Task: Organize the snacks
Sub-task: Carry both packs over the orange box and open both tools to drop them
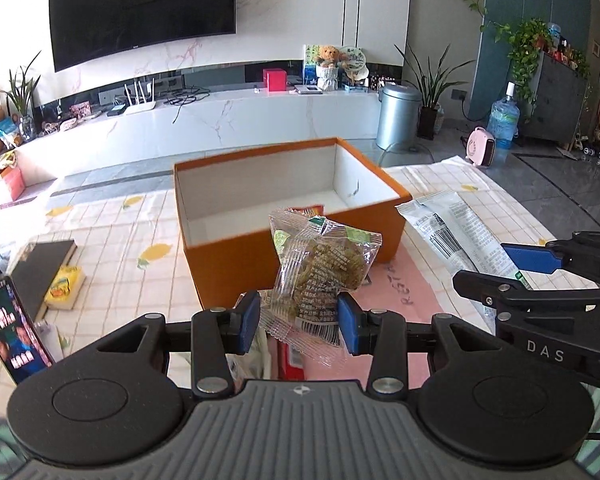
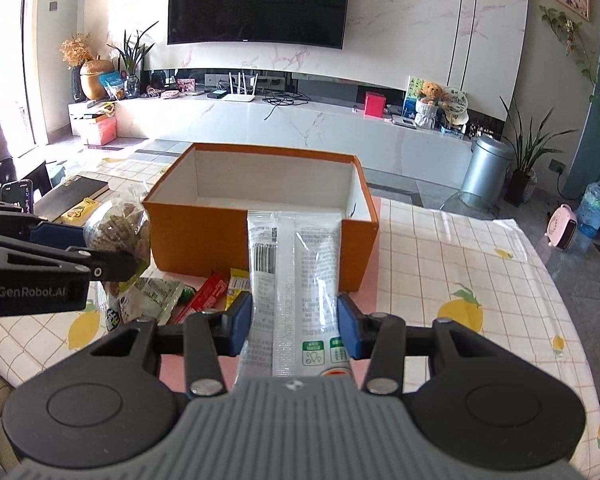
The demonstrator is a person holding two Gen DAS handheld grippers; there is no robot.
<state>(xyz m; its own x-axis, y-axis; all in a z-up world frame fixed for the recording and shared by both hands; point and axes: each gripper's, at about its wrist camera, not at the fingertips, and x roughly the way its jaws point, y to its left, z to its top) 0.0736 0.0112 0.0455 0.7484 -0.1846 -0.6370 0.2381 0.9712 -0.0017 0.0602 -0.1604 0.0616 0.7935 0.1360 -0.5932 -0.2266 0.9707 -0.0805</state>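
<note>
An open orange box [image 1: 228, 264] with a white empty inside stands on the table; it also shows in the right wrist view [image 2: 204, 240]. My left gripper [image 1: 299, 322] is shut on a clear packet of green snack [image 1: 320, 268], held up just in front of the box's near wall. My right gripper [image 2: 294, 326] is shut on a long white snack packet [image 2: 296, 264] whose far end reaches the box's near rim. The right gripper [image 1: 540, 276] shows at the right of the left wrist view, the left gripper [image 2: 60, 256] at the left of the right wrist view.
Loose snack packets [image 2: 180, 296] lie on the tablecloth in front of the box. A dark book [image 1: 44, 272], a yellow packet [image 1: 64, 288] and a phone [image 1: 12, 336] lie at the table's left. Beyond are a TV console, a metal bin [image 1: 398, 114] and a water bottle.
</note>
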